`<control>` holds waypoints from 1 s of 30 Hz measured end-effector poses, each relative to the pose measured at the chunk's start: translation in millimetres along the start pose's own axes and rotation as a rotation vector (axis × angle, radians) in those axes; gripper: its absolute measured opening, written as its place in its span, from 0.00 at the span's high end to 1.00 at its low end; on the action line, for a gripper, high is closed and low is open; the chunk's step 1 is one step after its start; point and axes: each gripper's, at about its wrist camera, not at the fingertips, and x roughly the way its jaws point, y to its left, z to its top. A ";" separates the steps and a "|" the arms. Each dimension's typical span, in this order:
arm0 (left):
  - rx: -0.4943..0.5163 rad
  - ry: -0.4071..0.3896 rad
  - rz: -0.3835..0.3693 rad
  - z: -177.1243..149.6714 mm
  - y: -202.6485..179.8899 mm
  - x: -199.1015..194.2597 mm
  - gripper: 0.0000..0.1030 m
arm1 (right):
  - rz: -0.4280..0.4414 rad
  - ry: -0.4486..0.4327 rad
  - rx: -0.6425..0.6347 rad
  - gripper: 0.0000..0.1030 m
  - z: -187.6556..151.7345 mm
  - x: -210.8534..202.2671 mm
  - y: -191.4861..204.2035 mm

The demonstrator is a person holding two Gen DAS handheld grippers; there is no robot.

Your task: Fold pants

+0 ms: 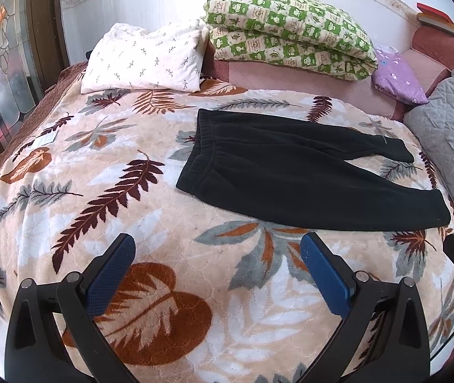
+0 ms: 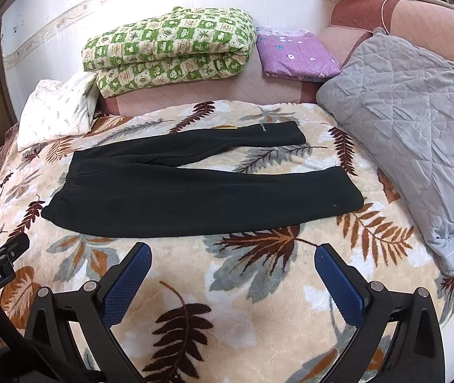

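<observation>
Bright daylight, sharp focus (edges fisheye-warped, vignetted).

Black fleece pants found laid flat and unfolded on leaf-patterned blanket. Elastic waistband lay to the left, gathered and slightly wrinkled; both legs ran rightward. Near leg was straight and broad, ending in a cuff at the right. Far leg angled away, leaving a narrow wedge of blanket between the two. Small white mark noted near the far cuff.
</observation>
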 end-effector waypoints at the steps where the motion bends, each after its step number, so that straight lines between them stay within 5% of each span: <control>1: 0.000 0.001 0.000 -0.1 0.3 0.7 0.00 | 0.000 0.002 0.000 0.00 -0.4 0.7 0.2; 30: 0.002 0.021 0.005 0.9 -1.5 8.7 0.00 | 0.003 0.020 0.006 0.00 -0.6 10.4 0.6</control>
